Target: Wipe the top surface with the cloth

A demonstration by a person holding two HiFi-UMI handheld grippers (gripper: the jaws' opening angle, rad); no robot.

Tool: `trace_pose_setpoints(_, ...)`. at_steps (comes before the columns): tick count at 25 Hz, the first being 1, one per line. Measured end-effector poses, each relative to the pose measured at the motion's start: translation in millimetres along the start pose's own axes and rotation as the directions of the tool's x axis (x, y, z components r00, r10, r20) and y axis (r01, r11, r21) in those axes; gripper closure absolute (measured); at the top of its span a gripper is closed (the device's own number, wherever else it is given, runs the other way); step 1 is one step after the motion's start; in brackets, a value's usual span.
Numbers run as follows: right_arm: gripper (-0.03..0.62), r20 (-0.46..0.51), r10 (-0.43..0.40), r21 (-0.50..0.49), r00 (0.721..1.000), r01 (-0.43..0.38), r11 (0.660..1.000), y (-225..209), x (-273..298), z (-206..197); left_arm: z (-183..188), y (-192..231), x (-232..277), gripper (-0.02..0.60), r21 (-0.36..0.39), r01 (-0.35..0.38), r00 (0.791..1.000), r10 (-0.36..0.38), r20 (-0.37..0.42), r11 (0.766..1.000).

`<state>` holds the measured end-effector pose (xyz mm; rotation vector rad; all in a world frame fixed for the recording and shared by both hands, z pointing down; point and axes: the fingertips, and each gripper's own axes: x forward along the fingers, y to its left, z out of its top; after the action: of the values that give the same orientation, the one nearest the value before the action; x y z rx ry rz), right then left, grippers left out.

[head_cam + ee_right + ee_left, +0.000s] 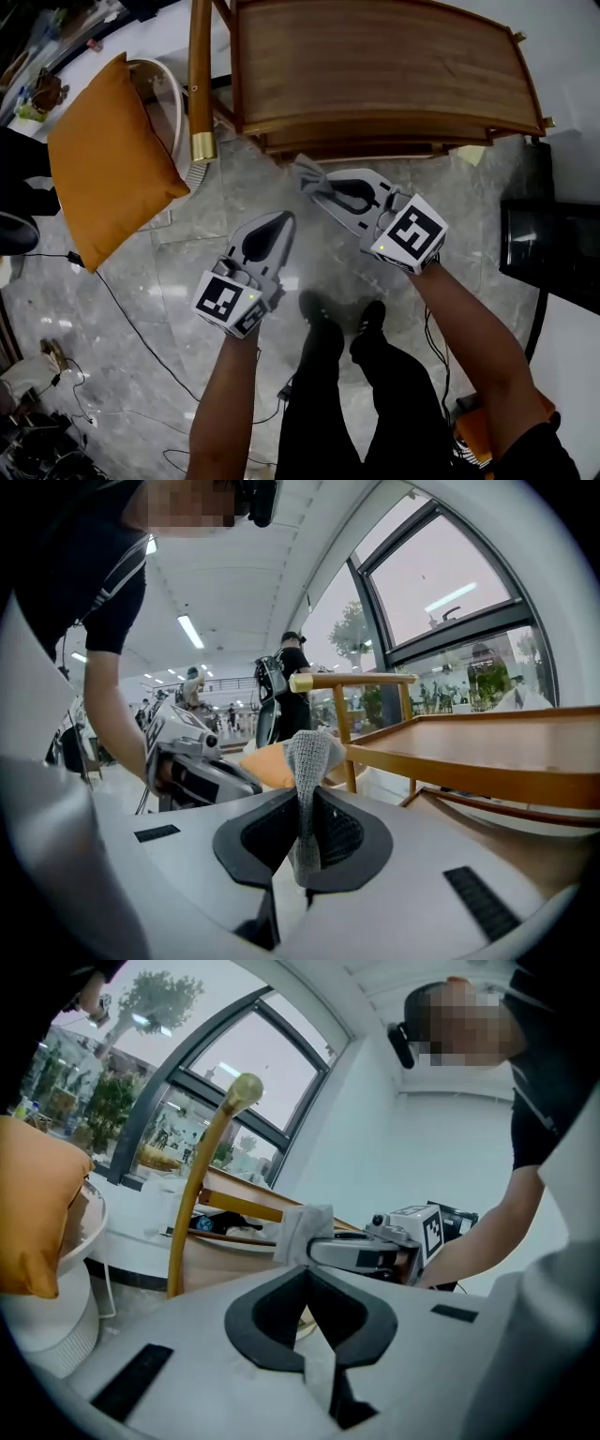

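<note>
The wooden top (375, 56) of a trolley-like table lies at the far side of the head view, and shows at the right as the wooden top (487, 738) in the right gripper view. My right gripper (323, 192) hangs just below its near edge, shut on a grey knitted cloth (307, 174) that sticks out past the tips. That cloth (307, 757) stands up between the jaws of the right gripper (305, 794). My left gripper (272, 227) hovers lower left over the floor, jaws together and holding nothing. The left gripper (307, 1269) points at the cloth (300, 1232).
An orange cushion (108, 159) rests on a white seat (164, 89) at the left. A brass-capped wooden post (200, 84) rises at the table's left corner. A black box (553, 253) stands at the right. Cables (141, 337) trail across the marble floor by the person's shoes (347, 328).
</note>
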<state>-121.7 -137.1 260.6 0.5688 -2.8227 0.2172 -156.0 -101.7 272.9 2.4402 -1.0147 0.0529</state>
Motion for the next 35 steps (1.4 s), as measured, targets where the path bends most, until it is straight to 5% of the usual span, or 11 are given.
trace_pose_setpoints(11, 0.560, 0.028, 0.019, -0.117, 0.999, -0.016, 0.993, -48.3, 58.0, -60.3, -35.3, 74.6, 39.8, 0.571, 0.115, -0.084, 0.996, 0.079, 0.045, 0.990)
trace_pose_setpoints(19, 0.560, -0.047, 0.077, -0.235, 0.996, -0.086, 0.968, -67.2, 104.4, -93.6, -53.0, 126.4, 61.5, 0.571, 0.224, -0.084, 0.996, 0.079, 0.033, 0.971)
trace_pose_setpoints(30, 0.560, -0.176, 0.008, -0.575, 0.984, -0.109, 0.811, -90.9, 142.1, -117.8, -54.8, 166.0, 65.8, 0.570, 0.357, -0.159, 0.982, 0.110, 0.153, 0.920)
trace_pose_setpoints(35, 0.560, -0.232, -0.021, -0.637, 0.972, -0.136, 0.759, -89.6, 150.2, -119.3, -58.3, 171.4, 66.0, 0.571, 0.343, -0.160, 0.985, 0.124, 0.124, 0.926)
